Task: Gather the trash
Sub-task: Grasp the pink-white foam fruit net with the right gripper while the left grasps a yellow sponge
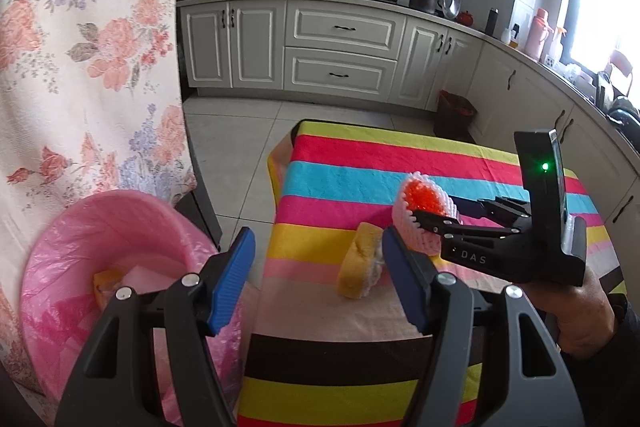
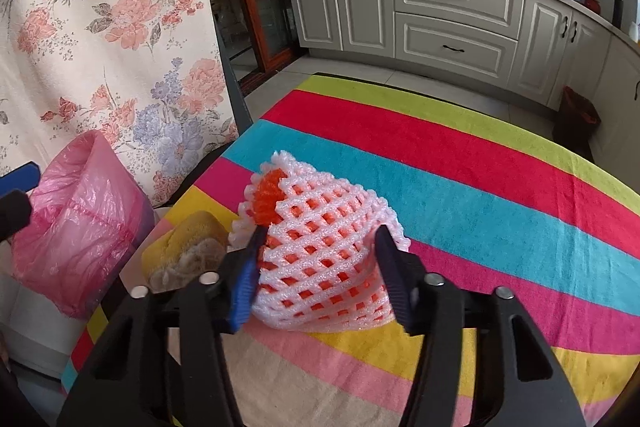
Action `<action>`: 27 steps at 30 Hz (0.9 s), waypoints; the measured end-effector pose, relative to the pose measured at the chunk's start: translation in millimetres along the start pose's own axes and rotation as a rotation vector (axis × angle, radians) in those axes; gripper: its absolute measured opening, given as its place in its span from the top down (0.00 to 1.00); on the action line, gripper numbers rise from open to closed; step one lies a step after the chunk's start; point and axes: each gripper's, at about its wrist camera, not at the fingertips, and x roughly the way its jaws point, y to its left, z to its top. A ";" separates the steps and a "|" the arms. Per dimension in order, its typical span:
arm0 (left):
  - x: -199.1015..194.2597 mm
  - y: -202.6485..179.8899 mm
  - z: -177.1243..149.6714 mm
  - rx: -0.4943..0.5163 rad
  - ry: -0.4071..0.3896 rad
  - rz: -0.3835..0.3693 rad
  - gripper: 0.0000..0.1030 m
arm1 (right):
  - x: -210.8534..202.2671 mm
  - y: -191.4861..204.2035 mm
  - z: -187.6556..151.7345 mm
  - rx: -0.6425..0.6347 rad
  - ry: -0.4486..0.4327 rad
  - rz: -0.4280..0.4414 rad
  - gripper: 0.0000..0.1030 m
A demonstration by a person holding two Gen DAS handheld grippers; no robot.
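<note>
My right gripper [image 2: 320, 275] is shut on a white foam fruit net with an orange inside [image 2: 320, 247], held just above the striped tablecloth [image 2: 480, 187]. The left wrist view shows that net [image 1: 420, 211] pinched in the right gripper [image 1: 432, 215]. A yellow sponge-like scrap [image 1: 358, 263] lies on the cloth near the table's left edge; it also shows in the right wrist view [image 2: 188, 247]. My left gripper [image 1: 318, 279] is open and empty, over the gap between the table and a pink bin with a pink bag liner [image 1: 100, 247], which holds yellow scraps.
A floral curtain [image 1: 80, 47] hangs at the left behind the bin [image 2: 80, 227]. Grey kitchen cabinets [image 1: 340, 47] and a counter with pots run along the back and right. A dark waste basket [image 1: 454, 115] stands on the tiled floor beyond the table.
</note>
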 end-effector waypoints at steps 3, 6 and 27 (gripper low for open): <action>14.2 -12.1 -1.2 0.019 0.026 -0.019 0.38 | -5.0 -4.4 -2.5 0.001 -0.008 0.013 0.60; 28.8 -22.0 -3.4 0.036 0.051 -0.040 0.38 | -13.6 -10.1 -3.7 0.013 -0.025 0.014 0.62; 102.3 -31.6 -23.6 0.045 0.234 -0.047 0.74 | -65.5 -37.5 -10.3 0.049 -0.101 -0.029 0.67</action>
